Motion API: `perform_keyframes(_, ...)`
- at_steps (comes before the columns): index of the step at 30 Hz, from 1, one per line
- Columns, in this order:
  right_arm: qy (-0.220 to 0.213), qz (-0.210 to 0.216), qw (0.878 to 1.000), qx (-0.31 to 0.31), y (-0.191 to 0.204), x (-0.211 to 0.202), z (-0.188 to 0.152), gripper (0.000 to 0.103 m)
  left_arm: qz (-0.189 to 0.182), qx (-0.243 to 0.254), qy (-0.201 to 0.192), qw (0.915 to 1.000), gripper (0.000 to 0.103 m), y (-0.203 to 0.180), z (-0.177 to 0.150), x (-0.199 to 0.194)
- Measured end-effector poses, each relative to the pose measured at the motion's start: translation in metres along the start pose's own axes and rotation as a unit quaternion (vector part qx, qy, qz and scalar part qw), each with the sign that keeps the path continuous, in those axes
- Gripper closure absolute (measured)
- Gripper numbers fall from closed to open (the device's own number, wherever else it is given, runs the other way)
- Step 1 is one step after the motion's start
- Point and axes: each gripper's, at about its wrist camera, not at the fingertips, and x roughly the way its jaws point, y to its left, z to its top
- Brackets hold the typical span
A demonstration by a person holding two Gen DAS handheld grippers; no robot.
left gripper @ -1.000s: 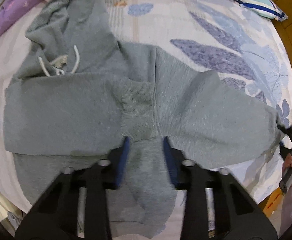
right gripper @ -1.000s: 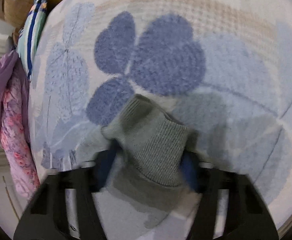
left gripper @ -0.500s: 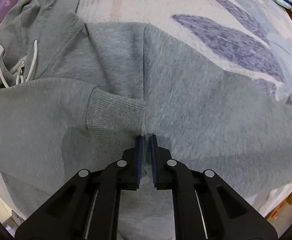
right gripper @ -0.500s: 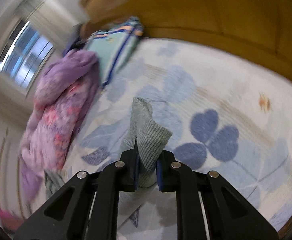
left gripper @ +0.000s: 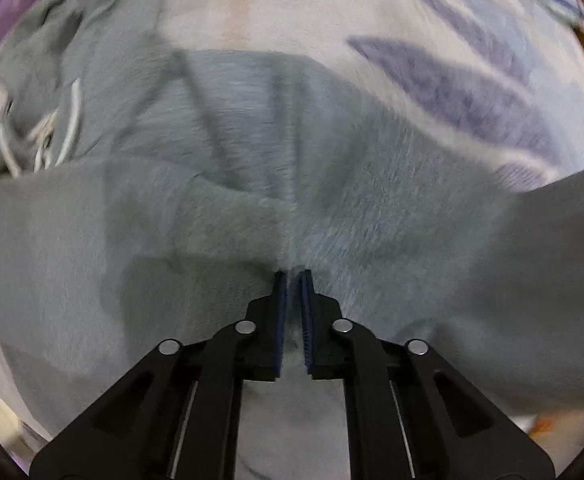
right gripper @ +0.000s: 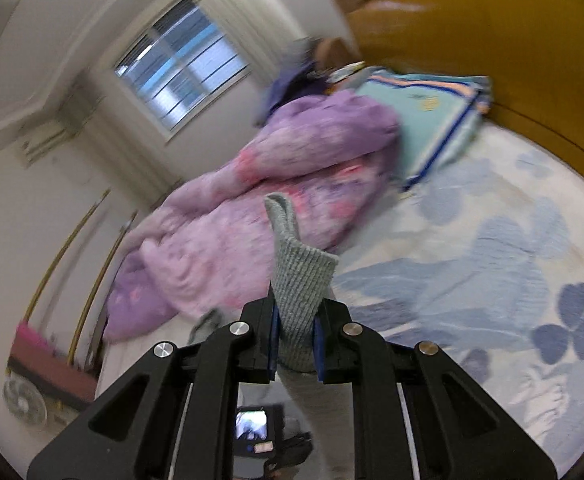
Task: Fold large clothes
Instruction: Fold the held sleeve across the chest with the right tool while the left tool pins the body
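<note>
Grey fleece hoodie [left gripper: 372, 200] spread on the floral bedsheet [left gripper: 472, 60]. Left gripper [left gripper: 293, 280], jaws just closing, pinches its body fabric; right gripper [right gripper: 295, 312] clamps the ribbed grey sleeve cuff [right gripper: 298, 264] aloft.

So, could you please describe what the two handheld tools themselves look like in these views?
Both look alike. The left tool and the right tool have matte black, angular linkage arms with cut-out slots, joined by round silver pivot pins. Each finger carries a flat blue ribbed pad on its inner face. Thin pale lines run along the inner arms. No cables, labels, sleeve or hand show in either view.
</note>
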Motion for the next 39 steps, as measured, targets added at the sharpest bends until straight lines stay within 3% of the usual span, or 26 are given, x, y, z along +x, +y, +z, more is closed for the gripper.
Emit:
perform_keyframes(2,0.021,0.015,1.0,-0.006,0.027,0.023,-0.017,0.09,-0.009,0.0,-0.005,0.9999,0.096,0.019,-0.003,-0.032)
perform_keyframes(7,0.073,0.031,0.997,-0.024,0.102,0.072,-0.057,0.09,-0.022,-0.005,-0.06,0.9979,0.096,0.087,-0.02,-0.114)
perform_keyframes(16,0.174,0.029,0.983,-0.057,0.217,0.159,-0.161,0.09,0.022,-0.061,-0.117,0.991,0.096,0.258,-0.042,-0.207)
perform_keyframes(23,0.233,0.016,0.97,-0.072,0.265,0.224,-0.244,0.09,0.038,-0.102,-0.111,0.9879,0.095,0.364,-0.061,-0.215)
perform_keyframes(28,0.277,0.006,0.958,-0.069,0.282,0.268,-0.303,0.089,0.042,-0.132,-0.092,0.986,0.095,0.411,-0.08,-0.198)
perform_keyframes(29,0.289,0.009,0.955,-0.067,0.283,0.273,-0.311,0.084,0.04,-0.138,-0.088,0.9857,0.095,0.417,-0.084,-0.194)
perform_keyframes(31,0.36,0.03,0.931,-0.055,0.286,0.295,-0.333,0.064,0.037,-0.148,-0.081,0.985,0.095,0.424,-0.09,-0.185)
perform_keyframes(33,0.393,0.045,0.917,-0.046,0.286,0.3,-0.342,0.022,0.032,-0.158,-0.071,0.9843,0.094,0.43,-0.093,-0.175)
perform_keyframes(34,0.396,0.042,0.916,-0.051,0.286,0.3,-0.343,0.016,0.031,-0.163,-0.064,0.984,0.088,0.431,-0.095,-0.17)
perform_keyframes(39,0.376,0.0,0.924,-0.064,0.247,0.276,-0.318,0.015,0.016,-0.163,-0.047,0.9854,0.074,0.416,-0.09,-0.147)
